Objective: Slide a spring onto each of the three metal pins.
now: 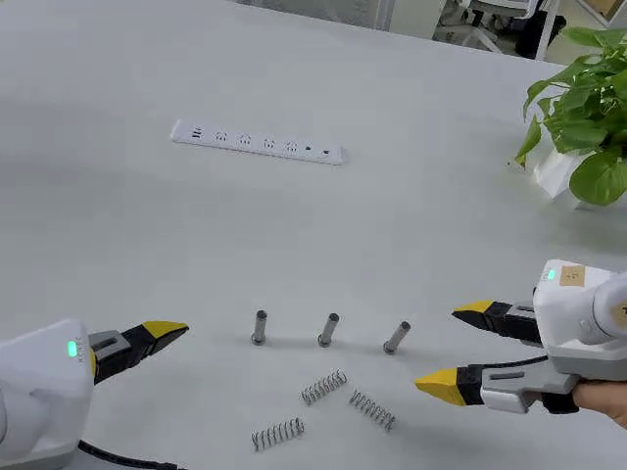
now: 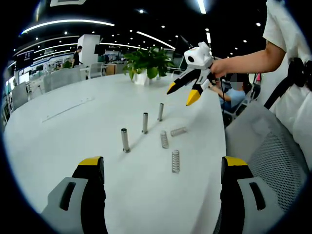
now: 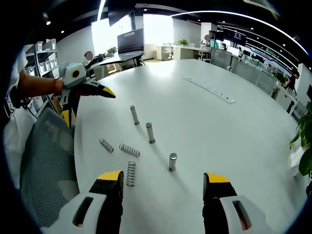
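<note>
Three pins (image 1: 328, 330) stand in a row on the white worktop (image 1: 294, 235), each one bare. Three springs (image 1: 324, 387) lie loose at 6 o'clock from them. At 9 o'clock of the row hovers the left gripper (image 2: 163, 162), jaws apart and empty. At 3 o'clock hovers the right gripper (image 1: 453, 347), jaws likewise spread, holding nothing.
</note>
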{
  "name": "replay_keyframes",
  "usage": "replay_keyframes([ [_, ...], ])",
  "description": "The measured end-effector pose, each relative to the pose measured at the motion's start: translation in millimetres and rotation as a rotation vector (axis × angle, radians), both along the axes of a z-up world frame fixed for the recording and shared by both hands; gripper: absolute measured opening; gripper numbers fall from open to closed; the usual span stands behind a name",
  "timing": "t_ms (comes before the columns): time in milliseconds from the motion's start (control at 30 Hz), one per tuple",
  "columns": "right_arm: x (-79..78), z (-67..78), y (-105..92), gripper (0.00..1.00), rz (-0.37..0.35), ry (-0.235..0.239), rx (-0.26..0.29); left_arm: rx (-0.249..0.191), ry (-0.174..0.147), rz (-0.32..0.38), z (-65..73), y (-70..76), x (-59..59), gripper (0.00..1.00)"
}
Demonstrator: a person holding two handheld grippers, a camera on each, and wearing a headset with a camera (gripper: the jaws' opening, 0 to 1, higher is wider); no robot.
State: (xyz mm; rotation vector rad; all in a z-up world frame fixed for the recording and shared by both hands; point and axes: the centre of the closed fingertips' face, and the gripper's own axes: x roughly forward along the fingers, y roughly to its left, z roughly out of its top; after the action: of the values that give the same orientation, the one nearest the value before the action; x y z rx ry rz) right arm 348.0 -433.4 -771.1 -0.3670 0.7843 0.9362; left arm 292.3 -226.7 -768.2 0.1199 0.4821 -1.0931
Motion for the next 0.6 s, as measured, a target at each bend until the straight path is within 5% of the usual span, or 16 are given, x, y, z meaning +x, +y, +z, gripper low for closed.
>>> replay_keyframes([
  [600, -29.6, 0.6, -7.2, 0.87, 0.019, -0.040, 0.089, 0.050, 0.005, -0.030, 2.0, -11.4, -12.9, 0.97],
])
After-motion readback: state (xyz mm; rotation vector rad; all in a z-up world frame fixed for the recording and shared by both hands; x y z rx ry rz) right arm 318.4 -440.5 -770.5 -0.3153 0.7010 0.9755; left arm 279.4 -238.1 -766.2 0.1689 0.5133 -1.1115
